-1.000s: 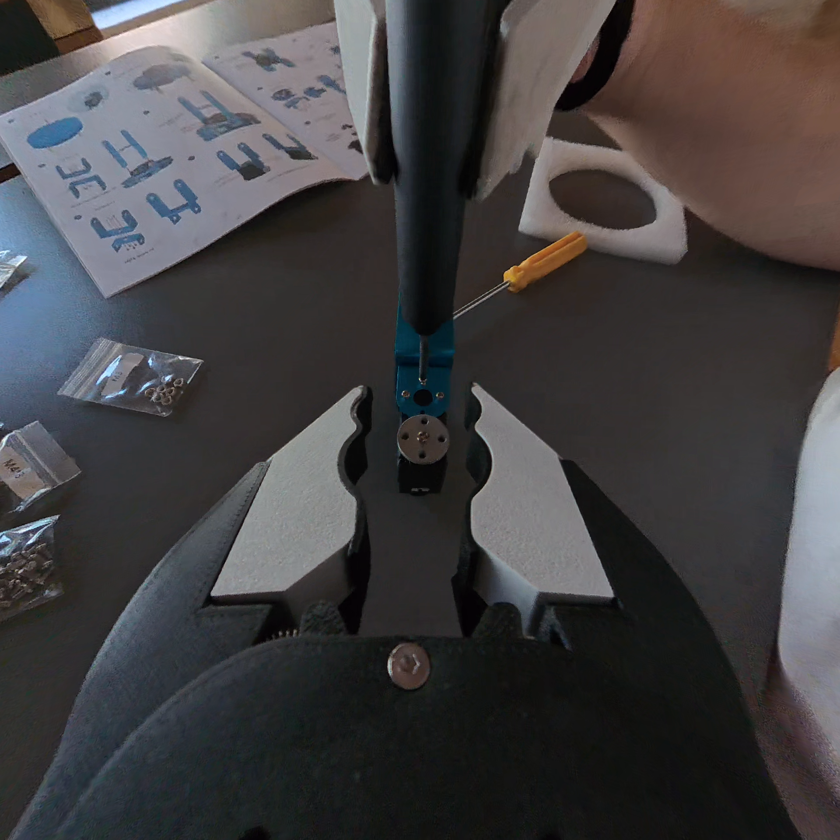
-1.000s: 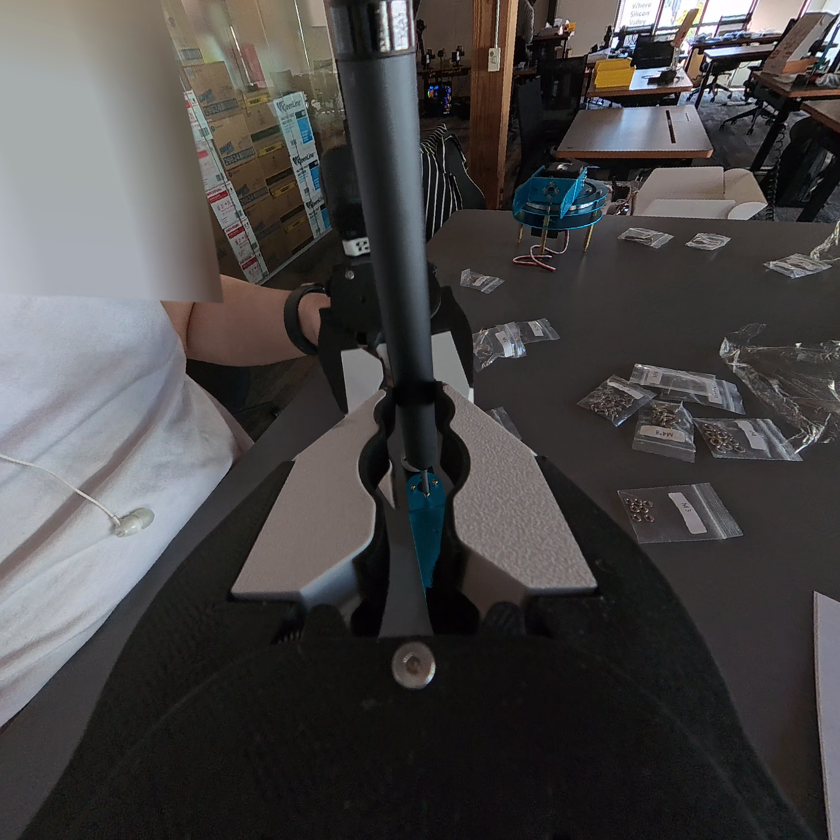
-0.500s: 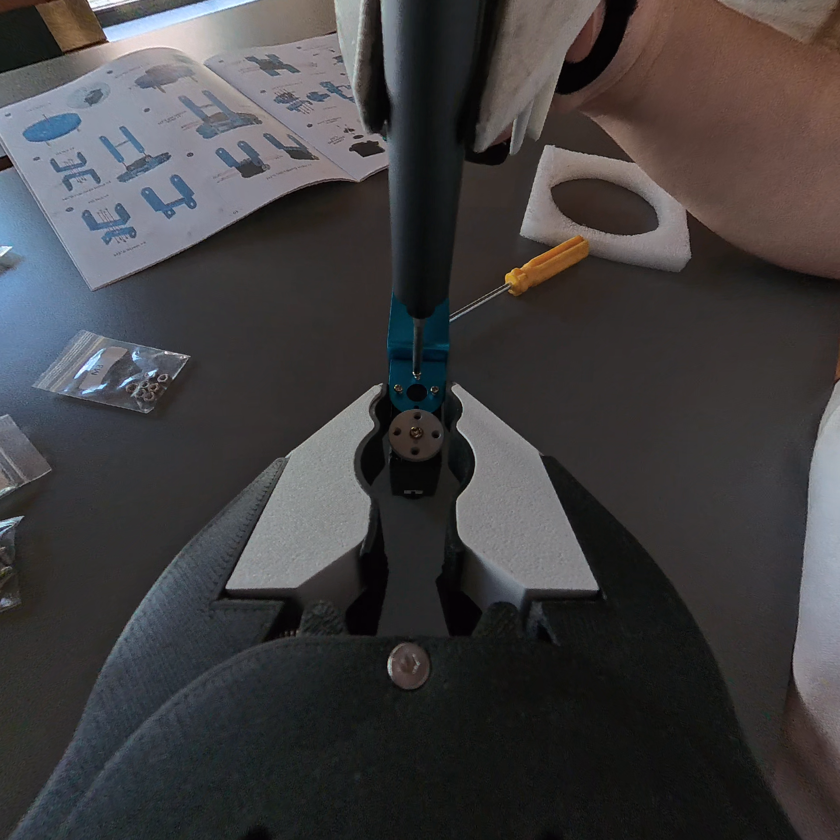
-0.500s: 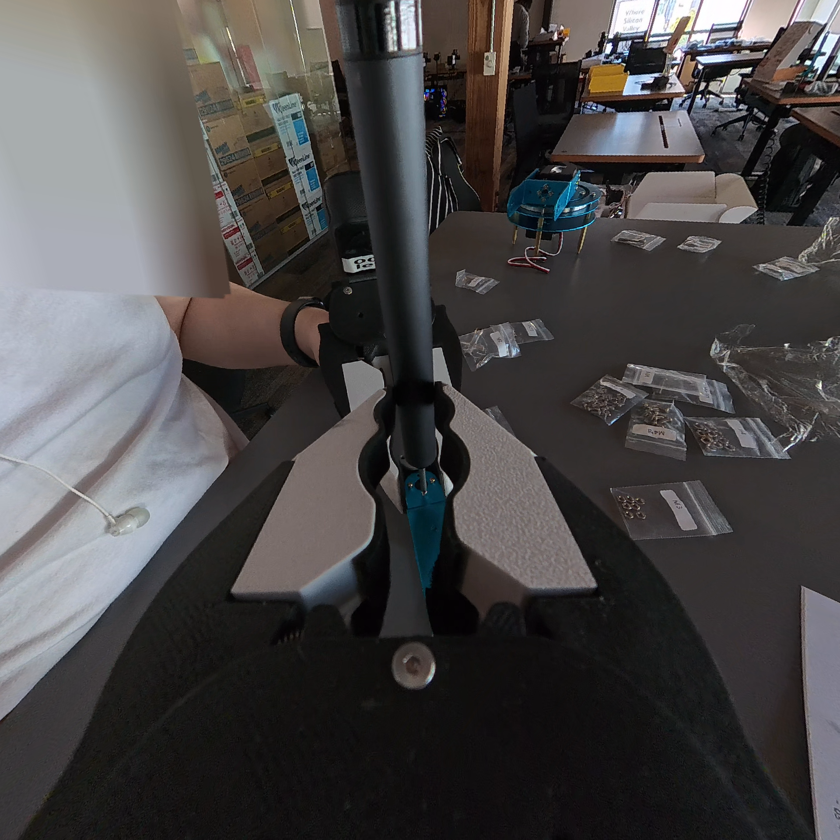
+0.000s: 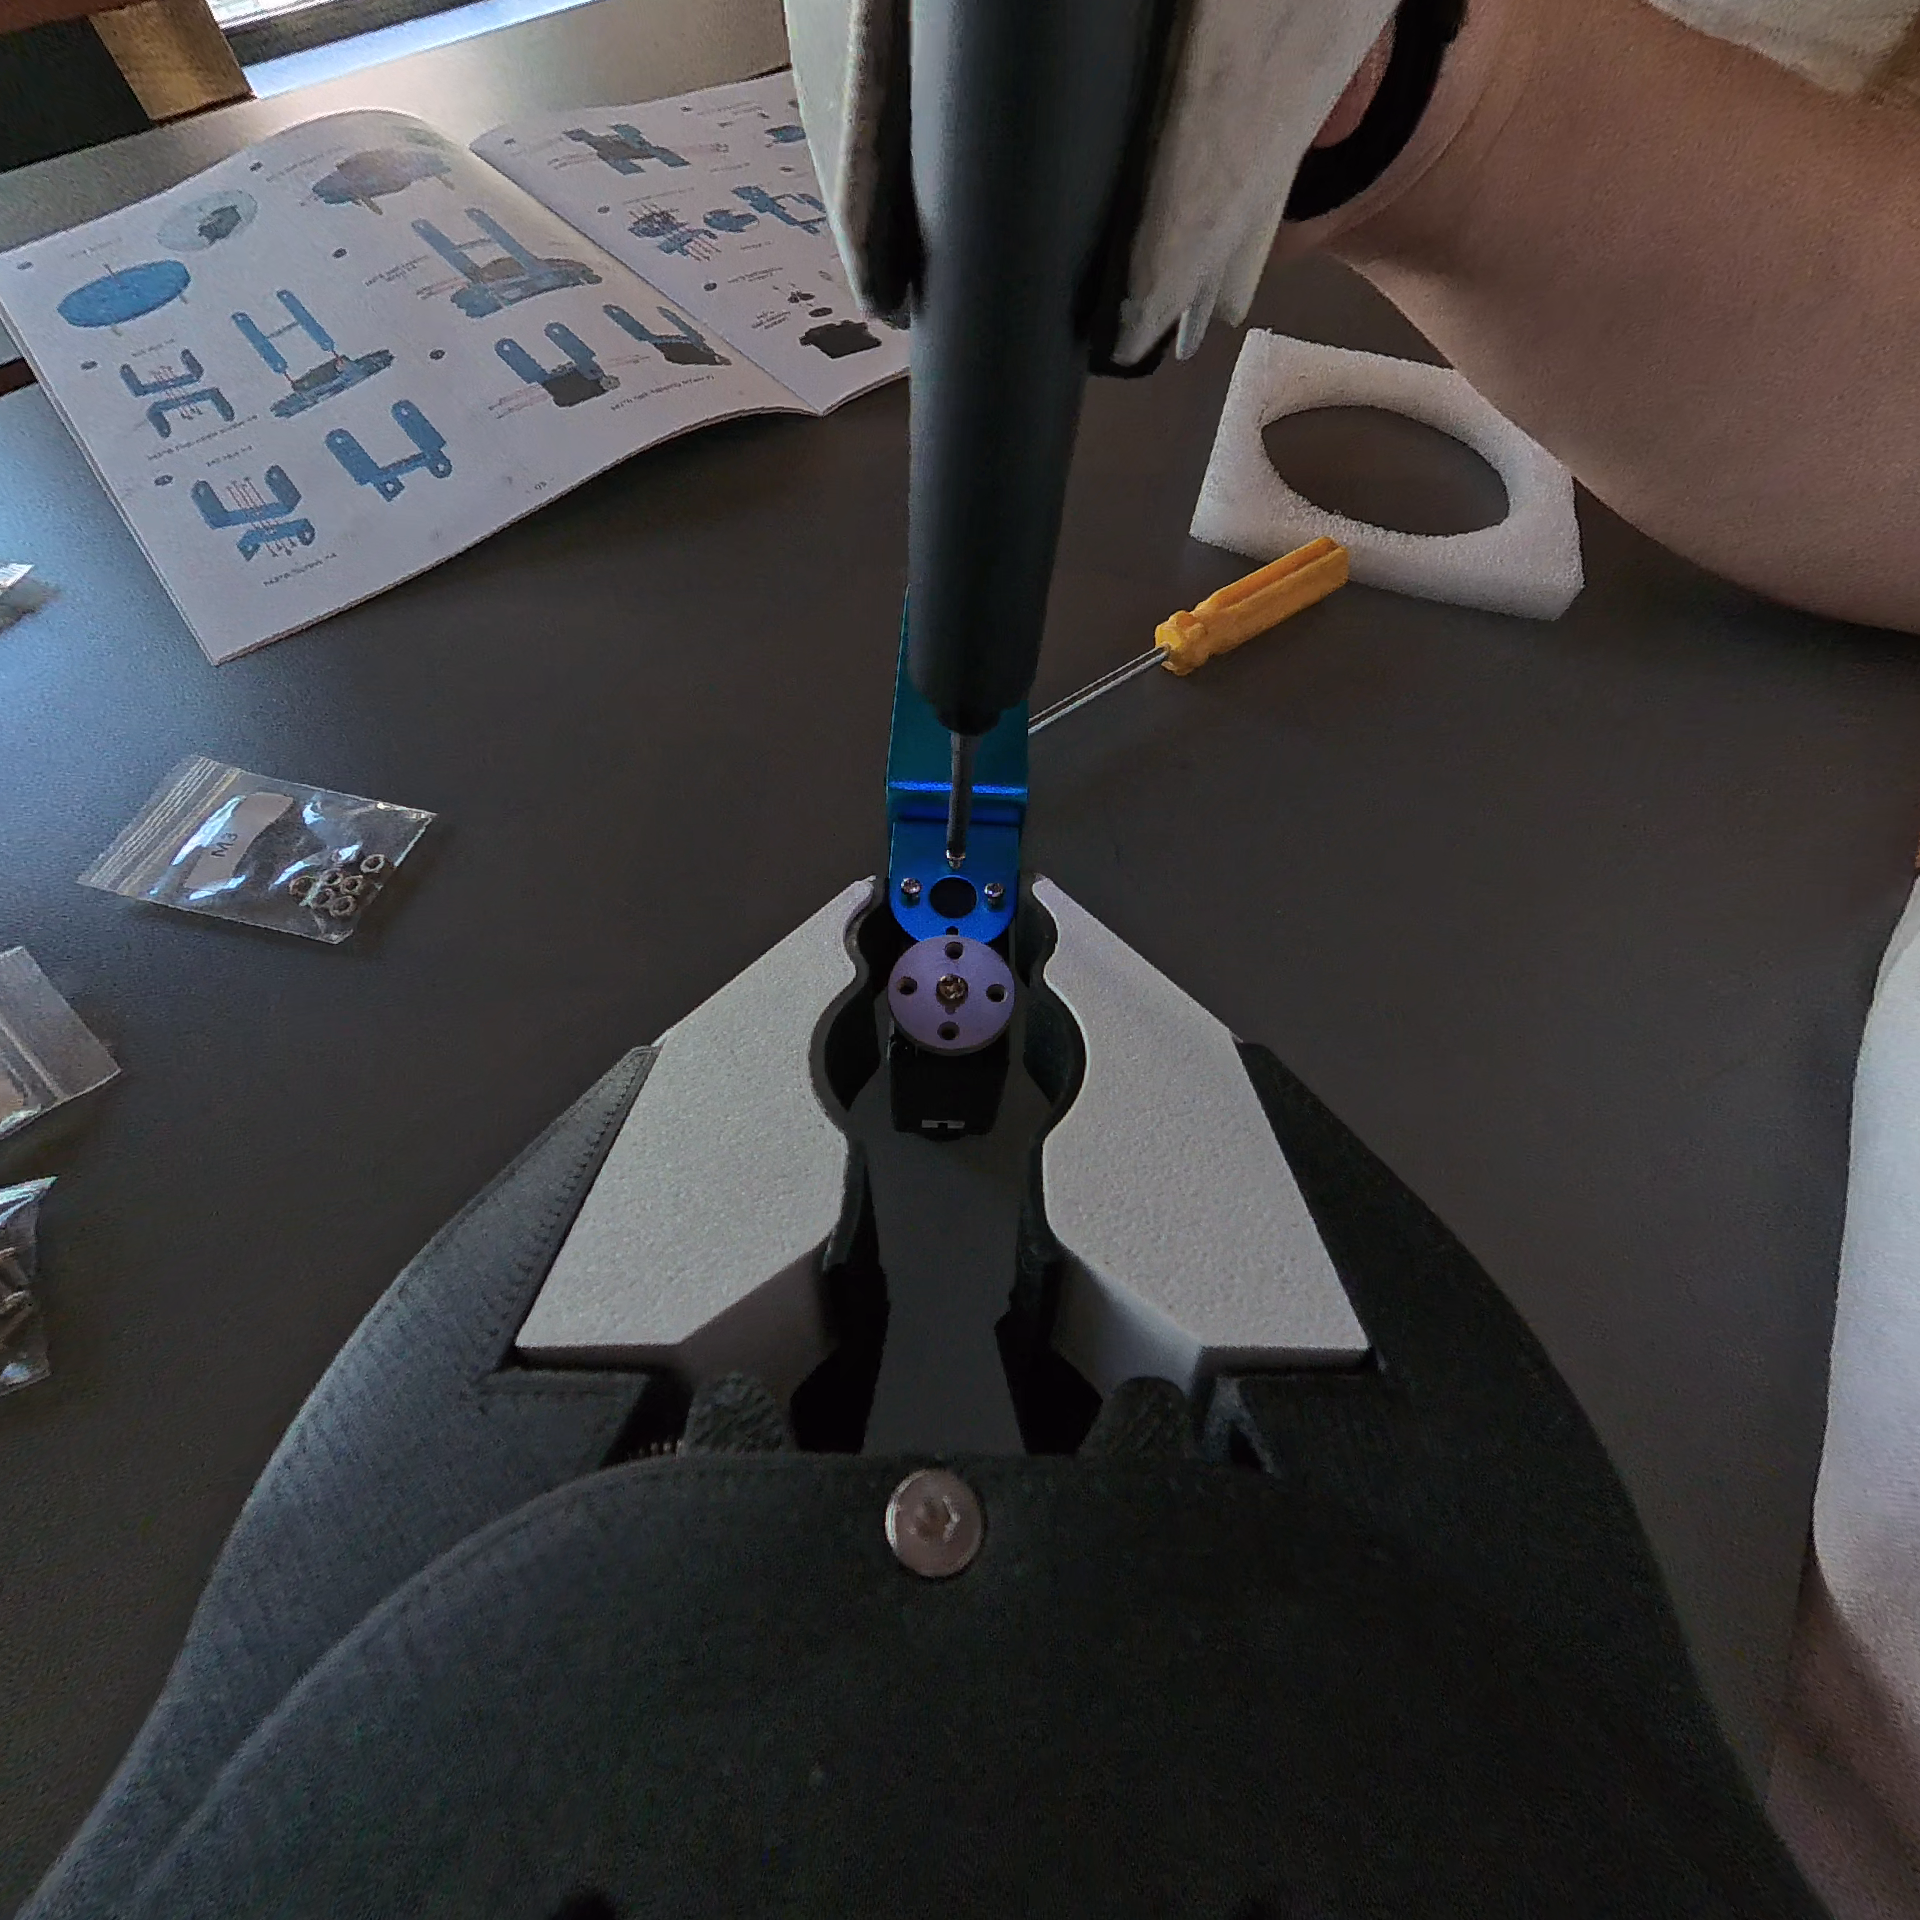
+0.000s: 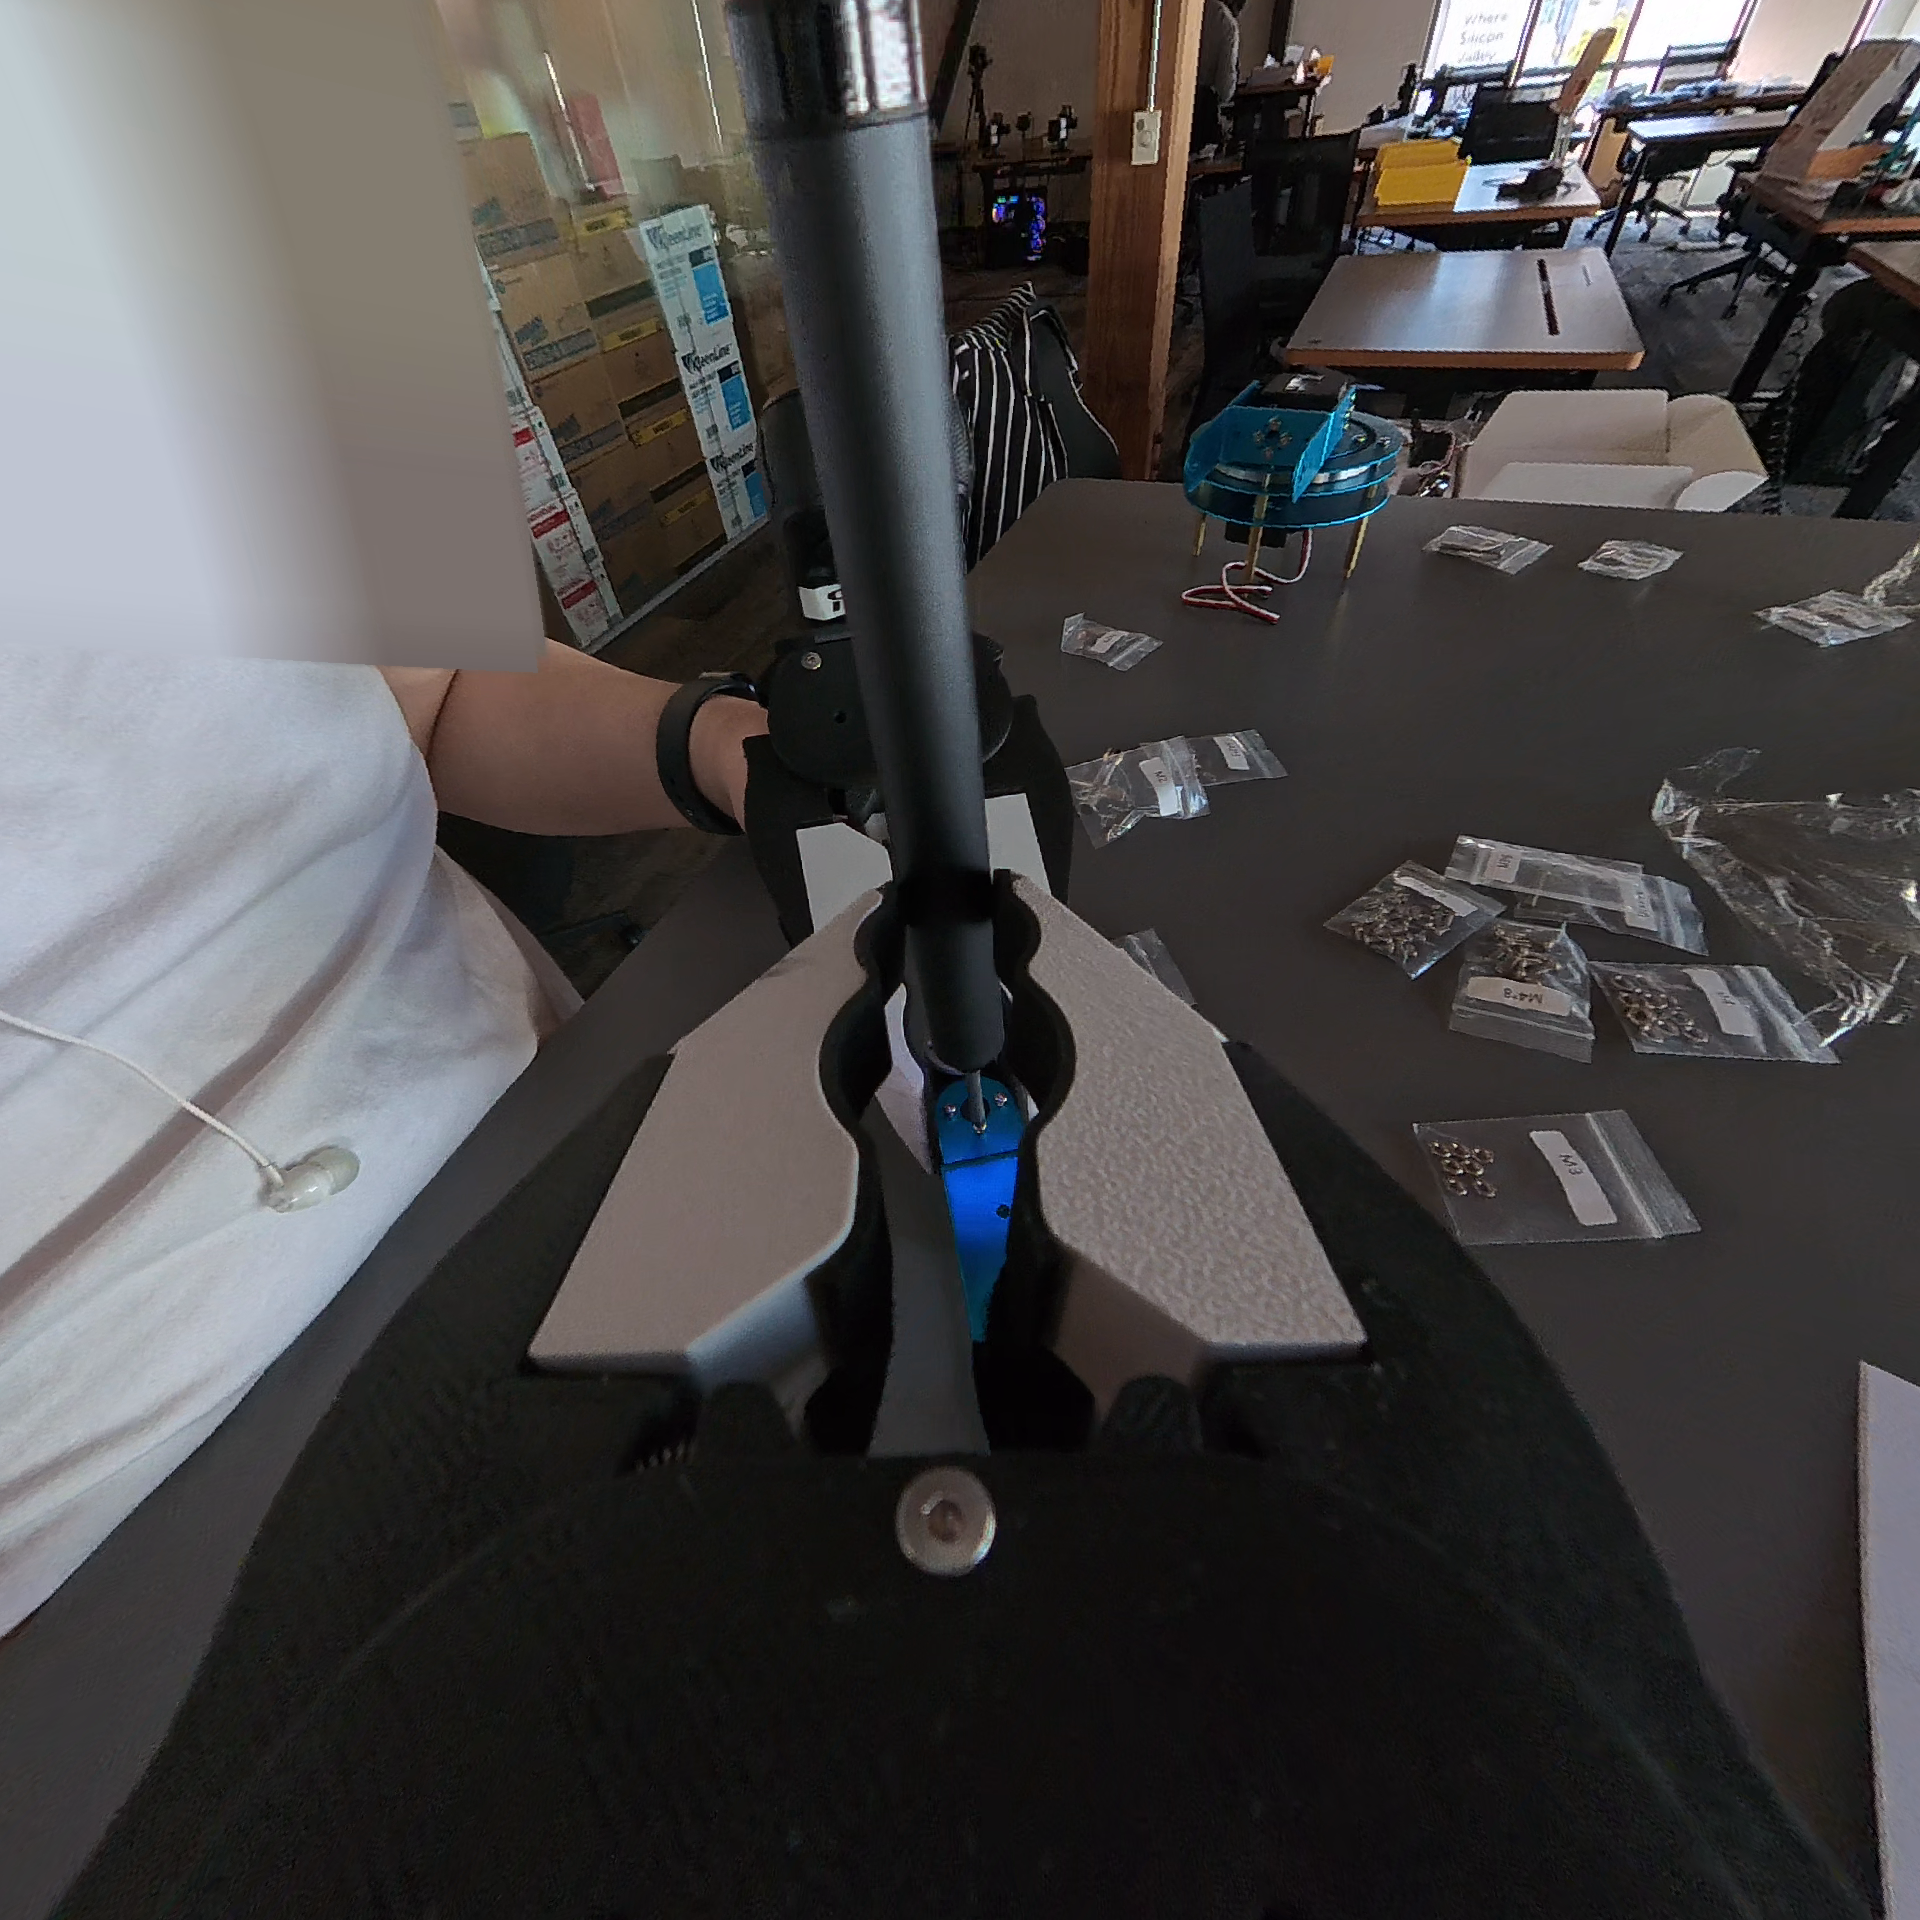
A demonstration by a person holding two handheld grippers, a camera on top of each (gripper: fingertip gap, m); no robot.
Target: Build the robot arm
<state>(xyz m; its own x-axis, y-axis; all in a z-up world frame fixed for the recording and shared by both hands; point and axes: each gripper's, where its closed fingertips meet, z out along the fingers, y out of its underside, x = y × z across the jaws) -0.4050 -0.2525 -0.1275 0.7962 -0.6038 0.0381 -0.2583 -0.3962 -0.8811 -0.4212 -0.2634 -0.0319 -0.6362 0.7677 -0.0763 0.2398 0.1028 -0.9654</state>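
A dark grey counter (image 5: 1455, 935) carries a small assembly: a blue metal bracket (image 5: 951, 831) standing upright on a black servo motor (image 5: 943, 1091) that has a round silver horn (image 5: 949, 995) on top. All places below are given from this bracket.

The left hand-held gripper (image 5: 951, 935) has its two white fingers (image 5: 748, 1122) closed in on either side of the servo and the bracket's lower end, clamping the assembly between them.

The right hand-held gripper (image 6: 948, 935) is clamped on a long dark grey electric screwdriver (image 6: 883, 520). The tool comes down from above at a slight tilt, and its thin metal bit (image 5: 956, 800) touches a small screw on the bracket's top face, just above the bracket's round hole.

Beyond the bracket and to its right lies a yellow-handled screwdriver (image 5: 1252, 608), and just past that a white foam block (image 5: 1392, 478) with an oval cut-out. Beyond the bracket and to its left, an open instruction booklet (image 5: 416, 343) with blue diagrams lies flat. To the bracket's left, a small clear bag of nuts (image 5: 260, 847) rests on the counter.

In the right wrist view, more clear bags of hardware (image 6: 1517, 977) lie scattered on the counter, and a round blue robot base on brass legs (image 6: 1288, 457) stands well apart from the bracket, at the counter's far edge. A person's forearm with a black wristband (image 6: 691, 748) holds the left hand-held gripper.
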